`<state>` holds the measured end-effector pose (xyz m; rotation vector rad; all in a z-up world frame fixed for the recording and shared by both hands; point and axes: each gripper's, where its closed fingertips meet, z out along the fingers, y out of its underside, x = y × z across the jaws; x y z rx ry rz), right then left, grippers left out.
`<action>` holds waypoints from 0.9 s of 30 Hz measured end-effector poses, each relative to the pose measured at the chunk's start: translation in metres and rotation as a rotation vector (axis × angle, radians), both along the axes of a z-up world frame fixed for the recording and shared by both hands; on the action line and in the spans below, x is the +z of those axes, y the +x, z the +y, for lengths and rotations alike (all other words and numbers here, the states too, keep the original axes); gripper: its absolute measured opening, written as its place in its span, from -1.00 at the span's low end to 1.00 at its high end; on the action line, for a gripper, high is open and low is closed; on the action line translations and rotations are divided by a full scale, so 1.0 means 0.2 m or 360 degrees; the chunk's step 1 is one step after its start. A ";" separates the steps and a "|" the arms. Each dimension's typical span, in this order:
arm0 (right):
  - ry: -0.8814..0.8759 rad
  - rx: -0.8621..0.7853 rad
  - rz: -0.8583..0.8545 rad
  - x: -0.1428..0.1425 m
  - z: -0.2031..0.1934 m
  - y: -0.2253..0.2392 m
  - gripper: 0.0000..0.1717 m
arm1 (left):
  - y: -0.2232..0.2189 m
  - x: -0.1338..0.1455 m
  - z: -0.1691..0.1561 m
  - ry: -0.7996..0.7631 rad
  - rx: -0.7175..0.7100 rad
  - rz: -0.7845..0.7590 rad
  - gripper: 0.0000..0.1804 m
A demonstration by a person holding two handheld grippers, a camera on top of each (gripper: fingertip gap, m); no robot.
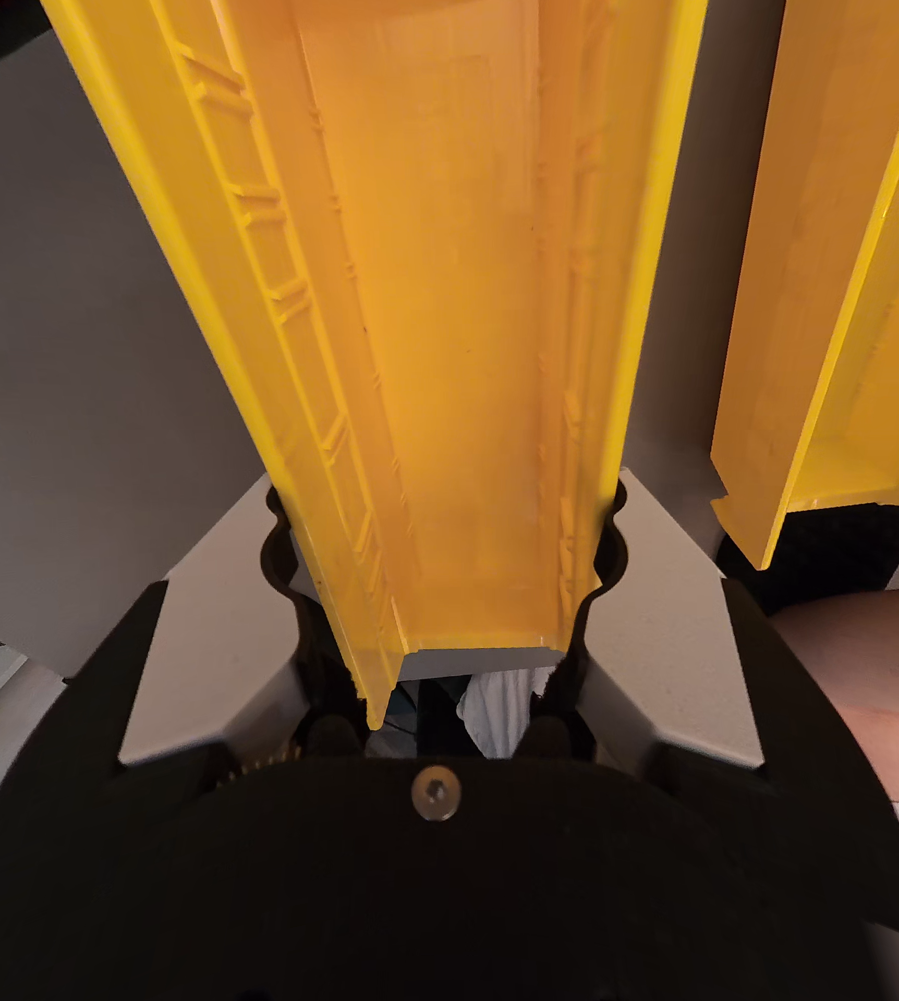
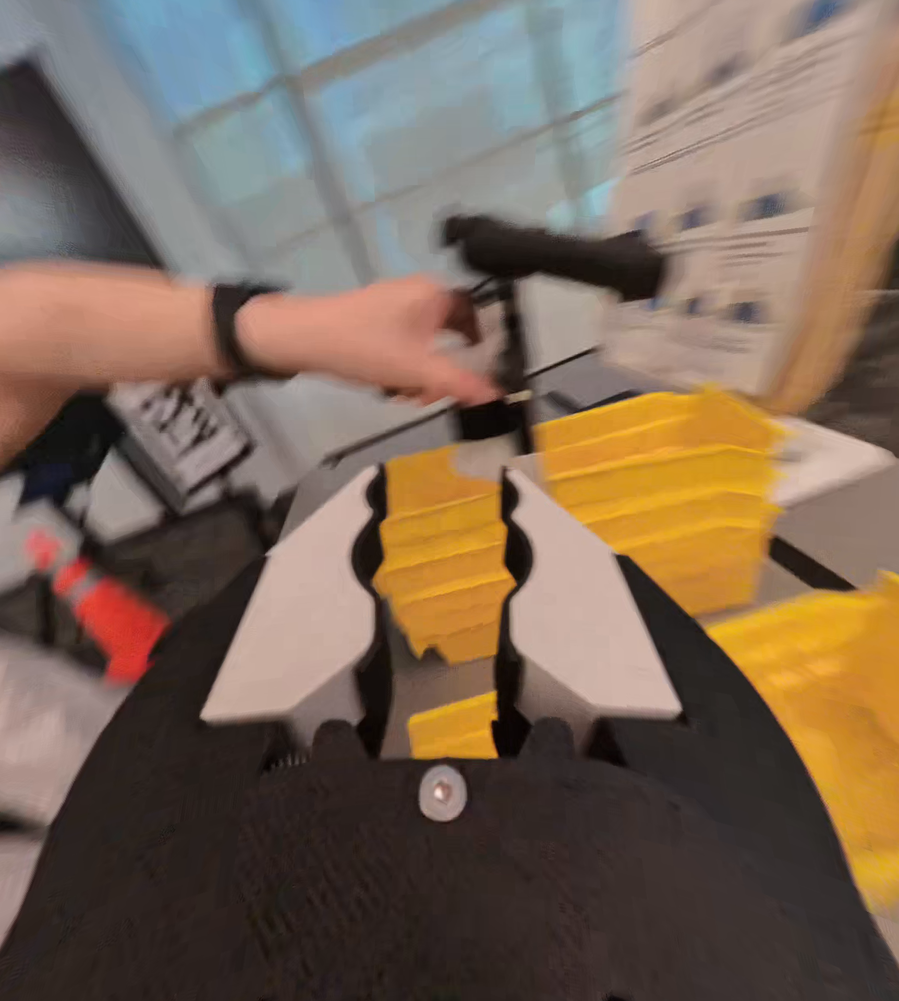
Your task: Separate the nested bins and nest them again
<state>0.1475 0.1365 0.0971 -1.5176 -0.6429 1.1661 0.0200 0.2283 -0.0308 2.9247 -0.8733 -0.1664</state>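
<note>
The left gripper [image 1: 444,541] has its jaws wide around a yellow bin [image 1: 436,325], the right gripper [image 2: 442,541] looks half-open and empty, so nesting comes next.

Each gripper [image 1: 444,541] has a broad black textured body with one silver hex screw [image 1: 435,794] at its centre. The fingers [image 2: 317,585] are pale grey wedges with wavy black pads. The person's wrist wears a black band [image 2: 230,327].

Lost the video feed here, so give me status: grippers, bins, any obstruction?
Left gripper clamped across a yellow bin. Right gripper open, holding nothing. Second yellow bin alongside. Right view blurred; no obstruction made out.
</note>
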 end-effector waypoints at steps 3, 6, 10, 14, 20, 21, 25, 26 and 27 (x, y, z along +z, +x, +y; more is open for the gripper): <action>0.0280 0.0133 -0.0662 -0.18 -0.09 -0.25 -1.00 | 0.00 0.00 0.00 0.0008 -0.0007 -0.0003 0.26; 0.0308 0.0318 -0.0902 -0.33 -0.10 -0.43 -1.00 | 0.00 0.01 0.00 0.0006 -0.0004 -0.0012 0.27; 0.0203 0.0367 -0.0962 -0.43 -0.03 -0.51 -1.00 | -0.01 0.01 0.00 0.0001 0.0004 -0.0030 0.27; 0.0234 0.0356 -0.0974 -0.47 0.02 -0.57 -1.00 | -0.01 0.00 0.00 -0.0003 0.0002 -0.0032 0.28; 0.0124 0.0410 -0.1072 -0.59 0.06 -0.63 -1.00 | -0.01 -0.01 0.00 -0.0010 -0.0009 -0.0019 0.27; 0.0101 0.0414 -0.1091 -0.61 0.06 -0.63 -1.00 | -0.01 -0.01 0.01 -0.0010 -0.0017 -0.0012 0.26; 0.0043 0.0432 -0.1092 -0.64 0.06 -0.65 -1.00 | -0.03 -0.01 0.00 -0.0013 -0.0030 0.0020 0.25; 0.0038 0.0435 -0.1086 -0.64 0.06 -0.65 -1.00 | -0.03 -0.01 0.00 -0.0011 -0.0030 0.0020 0.25; 0.0031 0.0438 -0.1079 -0.64 0.06 -0.65 -1.00 | -0.03 -0.01 0.00 -0.0011 -0.0030 0.0019 0.25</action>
